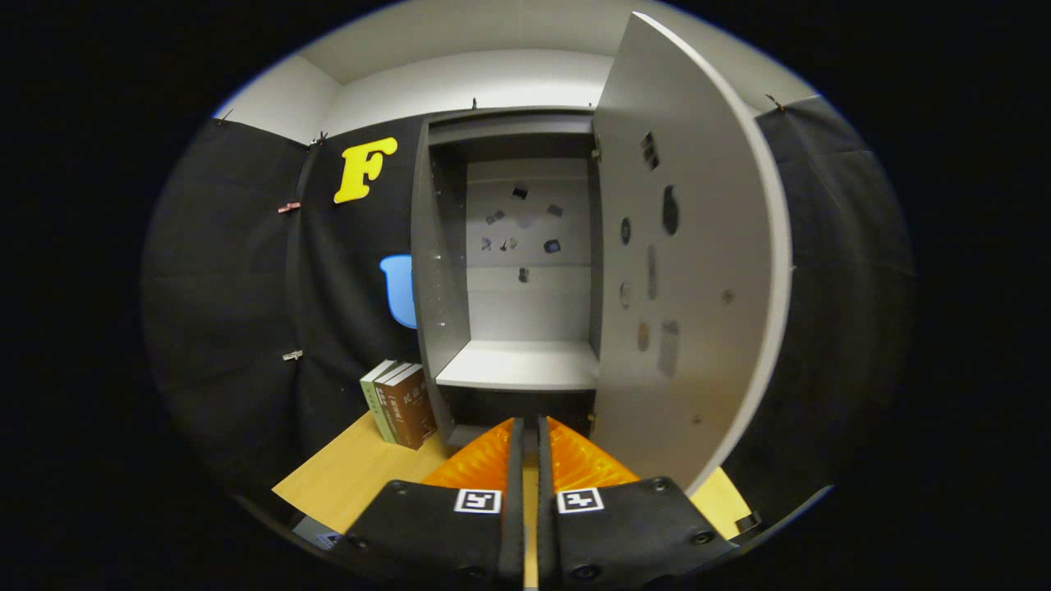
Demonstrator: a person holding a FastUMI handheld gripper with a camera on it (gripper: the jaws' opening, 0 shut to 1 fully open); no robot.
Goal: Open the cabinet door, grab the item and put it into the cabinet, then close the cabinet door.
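A grey cabinet (443,271) stands straight ahead of me on a wooden table (353,480). Its door (698,271) is swung wide open to the right, with small stickers on its inner face. Inside, a pale shelf (521,365) lies bare, and several small stickers dot the back wall. My gripper (530,427) points at the cabinet's lower edge, its fingers nearly touching with only a thin slit between them and nothing held. A few upright books (402,402) stand to the left of the cabinet, beyond the fingers.
Black cloth walls close the booth on the left and right. The open door's edge reaches forward on the right, close to my fingers. Bare wooden table shows left of the fingers, in front of the books.
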